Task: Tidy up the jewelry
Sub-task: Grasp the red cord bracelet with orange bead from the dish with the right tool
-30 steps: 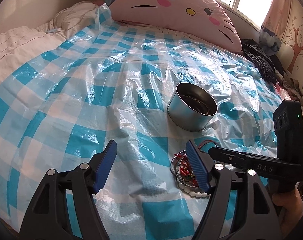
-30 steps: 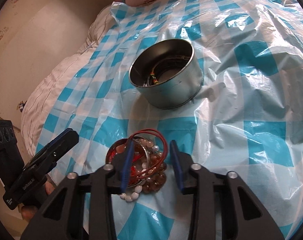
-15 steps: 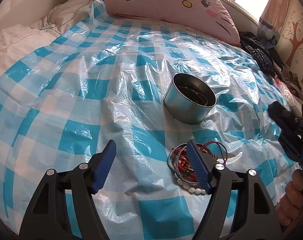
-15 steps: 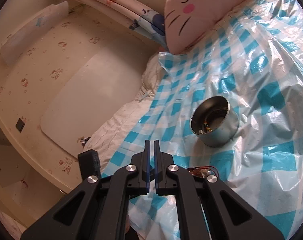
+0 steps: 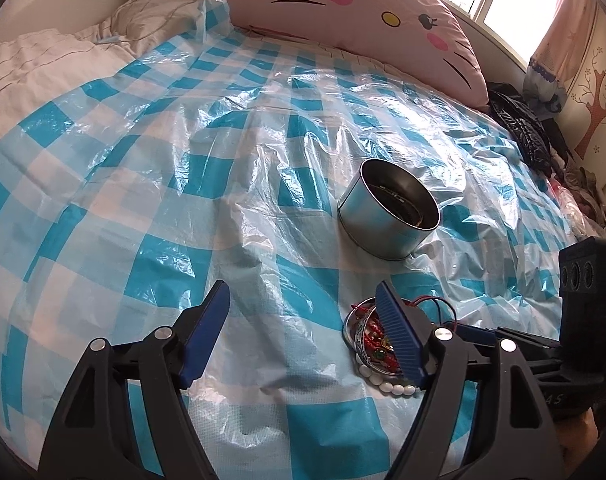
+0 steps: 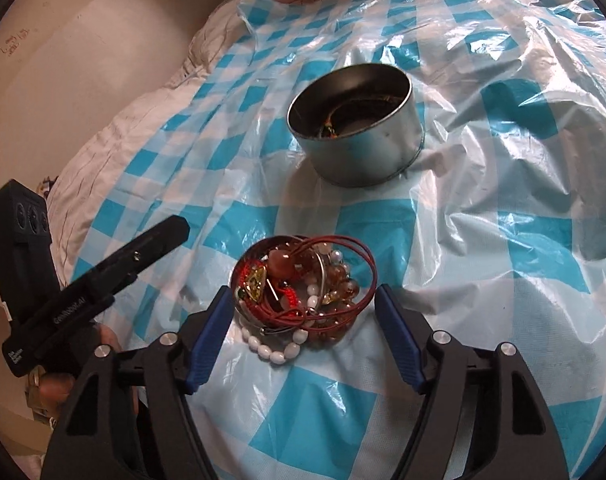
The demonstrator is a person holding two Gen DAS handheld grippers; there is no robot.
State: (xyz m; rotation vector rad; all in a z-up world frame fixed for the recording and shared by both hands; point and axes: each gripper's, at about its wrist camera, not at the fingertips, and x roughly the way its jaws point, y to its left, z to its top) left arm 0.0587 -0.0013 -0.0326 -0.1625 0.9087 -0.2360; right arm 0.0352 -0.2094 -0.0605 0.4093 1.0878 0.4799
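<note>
Left wrist view: left claw point(image 5: 303, 328) is hovering wide over the checked sheet point(image 5: 175, 184) on the bed, nothing between its pads. The lid point(image 5: 353, 334) heaped with jewelry point(image 5: 373, 334) is lying just beside and partly behind its right finger point(image 5: 397, 334). The tin point(image 5: 387, 216) is standing upright farther off, near the lid but apart. A cat pillow point(image 5: 355, 12) is lying at the far edge. The right tool's body point(image 5: 543, 344) is showing at right.

Right wrist view: right claw point(image 6: 301, 336) is opening, jaws standing either side of the jewelry point(image 6: 303, 280) pile, pads not pressing it. White beads point(image 6: 271, 346) are spilling over the lid point(image 6: 243, 264) rim onto the sheet point(image 6: 503, 184). The tin point(image 6: 355, 128) is sitting beyond, beads inside. The left claw point(image 6: 163, 234) is showing at left, seen side-on
</note>
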